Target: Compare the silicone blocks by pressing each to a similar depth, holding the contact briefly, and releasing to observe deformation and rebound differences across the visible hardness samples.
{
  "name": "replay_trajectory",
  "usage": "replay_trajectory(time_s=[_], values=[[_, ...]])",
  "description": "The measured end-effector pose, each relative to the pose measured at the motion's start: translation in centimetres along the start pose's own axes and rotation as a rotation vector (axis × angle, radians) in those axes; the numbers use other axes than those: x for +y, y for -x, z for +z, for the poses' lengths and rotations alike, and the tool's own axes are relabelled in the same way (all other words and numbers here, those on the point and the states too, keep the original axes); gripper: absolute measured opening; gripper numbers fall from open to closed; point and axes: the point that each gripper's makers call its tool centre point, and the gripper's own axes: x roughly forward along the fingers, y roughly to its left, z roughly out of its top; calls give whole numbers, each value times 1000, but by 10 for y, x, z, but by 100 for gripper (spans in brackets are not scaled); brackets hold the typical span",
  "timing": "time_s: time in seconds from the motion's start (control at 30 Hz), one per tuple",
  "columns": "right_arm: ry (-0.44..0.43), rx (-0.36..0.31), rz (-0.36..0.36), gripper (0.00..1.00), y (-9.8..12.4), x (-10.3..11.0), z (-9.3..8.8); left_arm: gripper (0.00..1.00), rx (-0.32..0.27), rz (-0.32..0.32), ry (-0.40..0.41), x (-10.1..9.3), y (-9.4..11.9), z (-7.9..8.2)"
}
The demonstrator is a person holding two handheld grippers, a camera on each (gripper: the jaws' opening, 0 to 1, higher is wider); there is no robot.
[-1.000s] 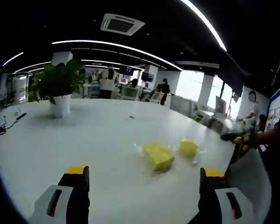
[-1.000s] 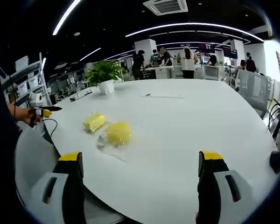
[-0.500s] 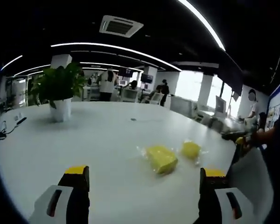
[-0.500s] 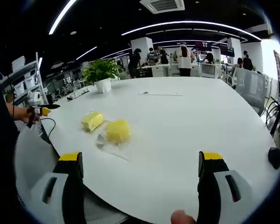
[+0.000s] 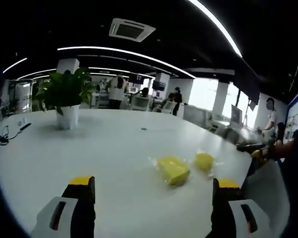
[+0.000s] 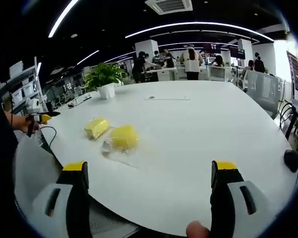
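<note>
Silicone blocks, two yellow ones in clear wrappers, lie just beside each other on the white worktop (image 5: 89, 148): the larger block (image 5: 173, 170), then the smaller block (image 5: 204, 161). A potted plant (image 5: 65, 96) stands far left. Left hand-held gripper (image 5: 153, 198) hovers spread wide, holding nothing; right hand-held gripper (image 6: 151, 193) likewise wide and holding nothing, blocks well ahead.

Blocks: two silicone blocks (image 6: 96, 127) (image 6: 123, 137) just beside each other on the table (image 6: 198, 129), near its edge.
Plant: potted plant (image 6: 106, 81) near the far edge.
</note>
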Motion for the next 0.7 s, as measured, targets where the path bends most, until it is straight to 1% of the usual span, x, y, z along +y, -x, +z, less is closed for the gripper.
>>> replay_trajectory(time_s=[0.07, 0.13, 0.17, 0.23, 0.33, 0.4, 0.53, 0.6, 0.7], values=[[6, 7, 0, 97, 1, 1, -2, 100, 5, -16, -5, 0, -2, -2], [8, 10, -4, 97, 1, -1, -3, 100, 8, -13, -17, 2, -3, -5], [-3, 7, -5, 97, 2, -1, -1, 100, 7, -11, -5, 4, -3, -5], [2, 3, -6, 97, 2, -1, 3, 100, 6, -8, 3, 4, -2, -4], [3, -1, -5, 97, -1, 1, 8, 100, -8, -18, -9, 1, 1, 3], [16, 0, 0, 97, -5, 5, 9, 100, -6, -22, -29, 2, 2, 2], [30, 4, 7, 97, -9, 8, 10, 100, -1, -14, -11, 8, 4, -3], [39, 4, 7, 97, -8, 9, 11, 100, -6, -10, 0, 8, 5, -3], [40, 11, 1, 97, -4, 8, 9, 100, -7, -11, -3, 8, 4, -3]])
